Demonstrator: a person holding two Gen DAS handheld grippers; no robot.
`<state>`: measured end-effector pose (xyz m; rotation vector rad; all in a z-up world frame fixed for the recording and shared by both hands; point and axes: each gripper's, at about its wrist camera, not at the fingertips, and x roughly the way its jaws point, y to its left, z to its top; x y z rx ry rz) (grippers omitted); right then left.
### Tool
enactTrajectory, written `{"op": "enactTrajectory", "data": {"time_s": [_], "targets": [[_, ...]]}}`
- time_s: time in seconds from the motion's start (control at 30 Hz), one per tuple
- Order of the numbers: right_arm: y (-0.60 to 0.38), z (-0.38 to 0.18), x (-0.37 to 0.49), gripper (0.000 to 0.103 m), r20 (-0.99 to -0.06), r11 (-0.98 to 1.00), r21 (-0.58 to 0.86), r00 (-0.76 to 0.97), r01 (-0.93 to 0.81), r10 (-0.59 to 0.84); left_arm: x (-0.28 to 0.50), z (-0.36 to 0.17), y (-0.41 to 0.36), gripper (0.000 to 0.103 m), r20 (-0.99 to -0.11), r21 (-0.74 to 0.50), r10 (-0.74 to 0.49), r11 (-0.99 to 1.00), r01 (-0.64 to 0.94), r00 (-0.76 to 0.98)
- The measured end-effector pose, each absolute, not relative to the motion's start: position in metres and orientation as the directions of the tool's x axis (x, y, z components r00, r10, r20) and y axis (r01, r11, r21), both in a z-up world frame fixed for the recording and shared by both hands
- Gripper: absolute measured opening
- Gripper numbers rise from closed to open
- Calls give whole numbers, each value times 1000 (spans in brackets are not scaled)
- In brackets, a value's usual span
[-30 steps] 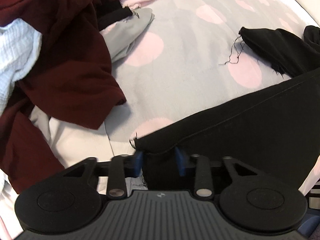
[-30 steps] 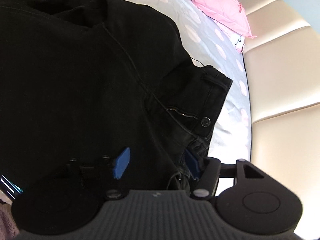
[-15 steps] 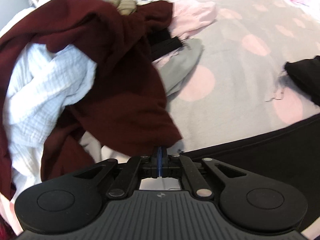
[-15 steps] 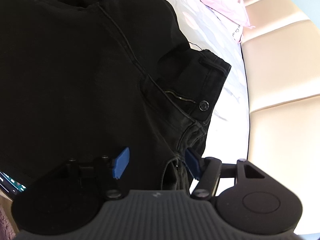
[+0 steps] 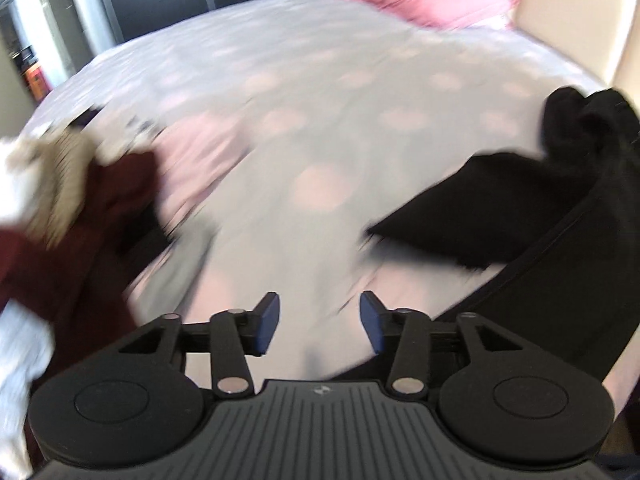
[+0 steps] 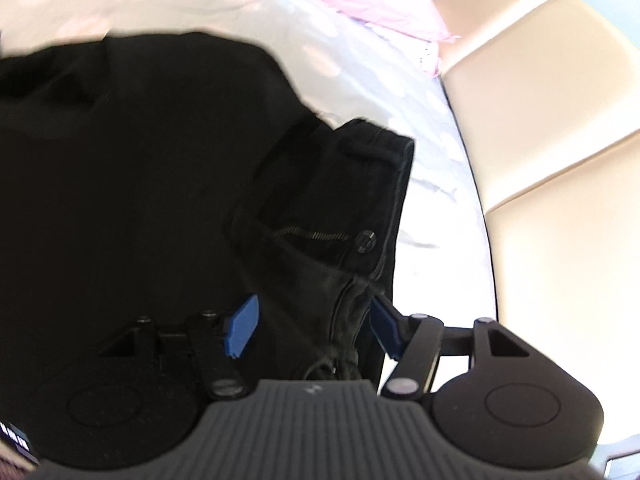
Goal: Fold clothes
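The right gripper point(image 6: 310, 330) is nearer the work: its jaws stand spread on either side of the waistband of the black jeans point(image 6: 132, 184), stiff dark denim with a zip and a metal button point(image 6: 366, 240), which stretch away to the left. The left gripper point(image 5: 318, 322) hovers with jaws spread and empty over the soft, dotted bedspread point(image 5: 320, 92); the jeans lie to its right, and a loose heap of clothes point(image 5: 76, 216) to its left.

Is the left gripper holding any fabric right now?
No. The left gripper is open, its blue pads wide apart with only the spotted bedsheet showing between them, and the black jeans lie off to its right.
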<state>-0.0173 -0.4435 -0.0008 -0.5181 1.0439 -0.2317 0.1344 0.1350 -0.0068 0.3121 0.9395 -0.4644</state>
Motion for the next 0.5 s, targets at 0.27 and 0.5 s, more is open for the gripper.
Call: {"op": "enactTrajectory", "data": {"time_s": [0.27, 0.5], "targets": [[-473, 25, 12, 65, -757, 919, -374, 532, 124, -380, 188, -8, 53, 52, -830, -111, -391, 815, 568, 398], [-563, 16, 85, 71, -744, 932, -236, 566, 274, -355, 226, -45, 1, 57, -858, -208, -431, 789, 578, 279]]}}
